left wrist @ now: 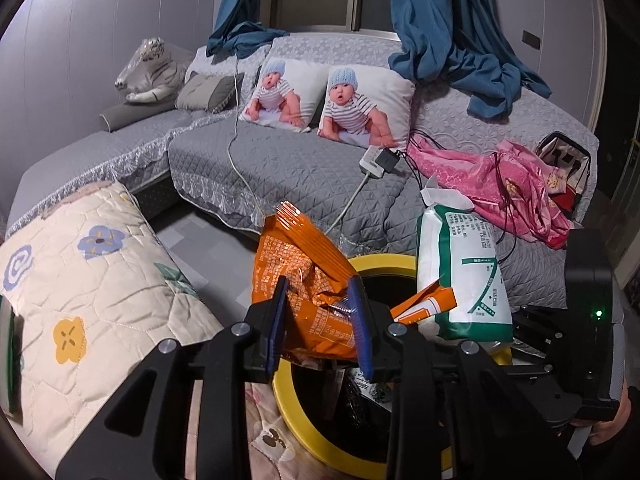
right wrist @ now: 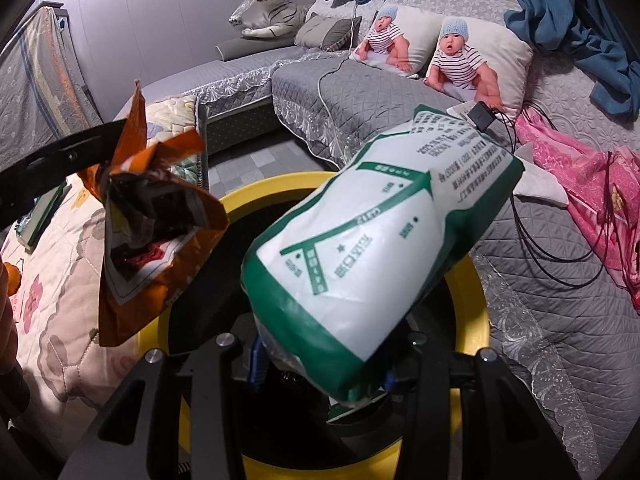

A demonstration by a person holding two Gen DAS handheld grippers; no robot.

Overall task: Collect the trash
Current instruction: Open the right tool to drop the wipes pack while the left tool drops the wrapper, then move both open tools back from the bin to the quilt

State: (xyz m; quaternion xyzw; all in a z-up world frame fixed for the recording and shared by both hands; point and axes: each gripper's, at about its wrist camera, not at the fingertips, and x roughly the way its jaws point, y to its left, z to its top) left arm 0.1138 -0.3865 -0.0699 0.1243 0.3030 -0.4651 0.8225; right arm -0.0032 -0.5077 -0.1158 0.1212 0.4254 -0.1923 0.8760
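A crumpled orange snack bag [left wrist: 296, 256] sits between the blue pads of my left gripper [left wrist: 318, 304], which is shut on it just over the near rim of a yellow-rimmed trash bin [left wrist: 380, 261]. In the right wrist view the same orange bag [right wrist: 160, 248] hangs from a black left finger [right wrist: 60, 152] over the bin's left edge. My right gripper [right wrist: 320, 372] is shut on the lower end of a white and green soft pack [right wrist: 380, 232], which leans tilted above the bin's mouth [right wrist: 276, 184]. Some wrappers lie dark inside the bin.
A grey quilted sofa [left wrist: 296, 168] runs behind the bin, with two baby-print cushions [left wrist: 360, 108], a power strip with cables [left wrist: 376, 160], pink cloth [left wrist: 500, 184] and blue curtains [left wrist: 460, 40]. A flowered quilt [left wrist: 88, 280] lies to the left of the bin.
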